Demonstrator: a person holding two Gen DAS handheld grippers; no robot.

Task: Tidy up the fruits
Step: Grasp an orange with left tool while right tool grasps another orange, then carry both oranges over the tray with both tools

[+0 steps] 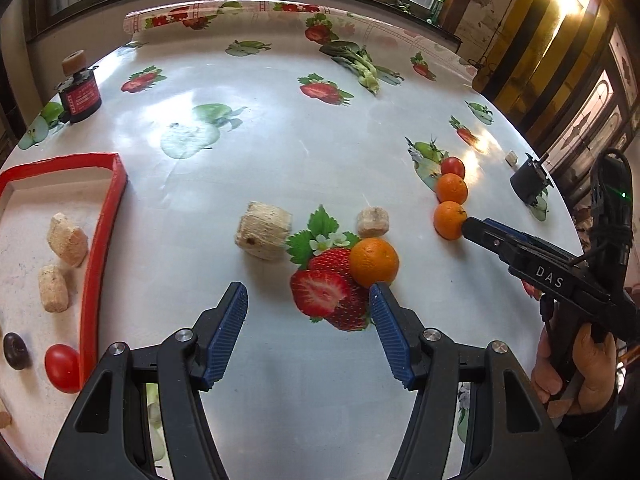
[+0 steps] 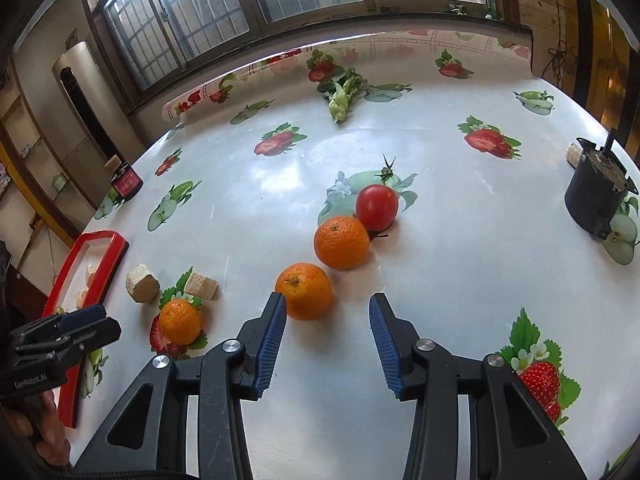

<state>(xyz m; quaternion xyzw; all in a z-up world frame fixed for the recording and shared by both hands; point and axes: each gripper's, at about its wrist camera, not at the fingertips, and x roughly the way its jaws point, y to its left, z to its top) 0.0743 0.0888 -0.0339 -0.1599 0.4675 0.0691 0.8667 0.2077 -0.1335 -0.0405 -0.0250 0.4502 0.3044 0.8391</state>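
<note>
While fruit is waiting beside the red tray (image 1: 102, 216), the left gripper (image 1: 308, 300) and right gripper (image 2: 328, 310) are hovering spread wide, each lining up an orange (image 1: 374, 262) for sorting.

Three oranges (image 2: 303, 297) lie right of the tray (image 2: 98, 268).

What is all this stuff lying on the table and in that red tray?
Oranges: three, orange, on the tablecloth.
Tomatoes: two, red; one by the oranges, one in the tray.
Beige chunks: four; two on the cloth, two in the tray.
Dark round item: one, in the tray.
Tray: one, red-rimmed, left side.
Leafy vegetable: one, green, far side.
Black cylinders: two, at opposite table edges.
Left gripper: open.
Right gripper: open.
</note>
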